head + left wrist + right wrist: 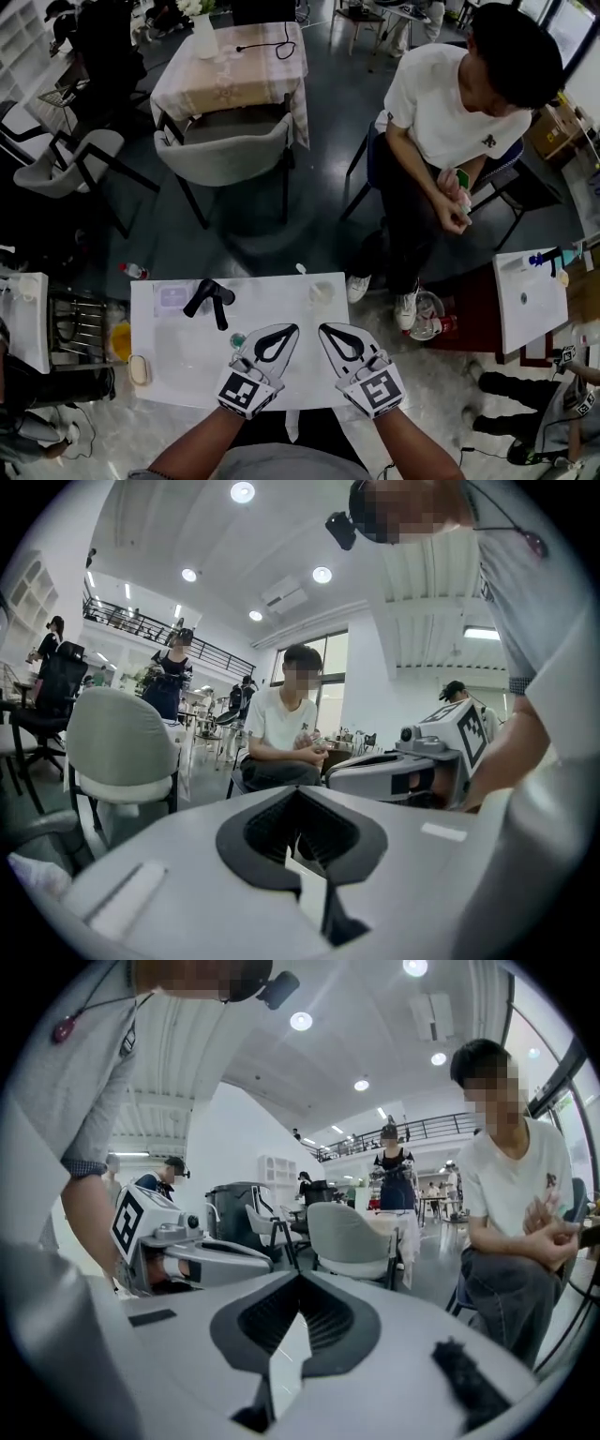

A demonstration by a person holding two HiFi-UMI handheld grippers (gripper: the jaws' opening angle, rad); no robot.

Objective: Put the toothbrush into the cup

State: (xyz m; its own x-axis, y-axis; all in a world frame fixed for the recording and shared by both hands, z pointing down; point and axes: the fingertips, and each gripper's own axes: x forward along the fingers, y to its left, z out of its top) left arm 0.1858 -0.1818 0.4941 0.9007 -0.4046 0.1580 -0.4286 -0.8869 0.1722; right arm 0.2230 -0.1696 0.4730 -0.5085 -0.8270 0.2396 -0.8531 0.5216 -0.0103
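Note:
A small clear cup [322,292] stands near the far edge of the white table [178,352]. A thin white thing [300,269] pokes up at that far edge, too small to name; I cannot make out a toothbrush for certain. My left gripper [293,329] [298,790] and right gripper [322,329] [300,1275] hover side by side above the table's near middle, tips pointing at the cup. On both, the jaws meet at the tips with nothing between them. Each gripper view looks level across the room, so the table top is hidden there.
A black forked object [211,298] lies left of the cup, with a pale flat packet [173,298] beside it. A soap-like bar [139,368] sits at the left edge, and a small green thing [237,339] is by my left gripper. A seated person [441,122] and a grey chair [230,155] are beyond the table.

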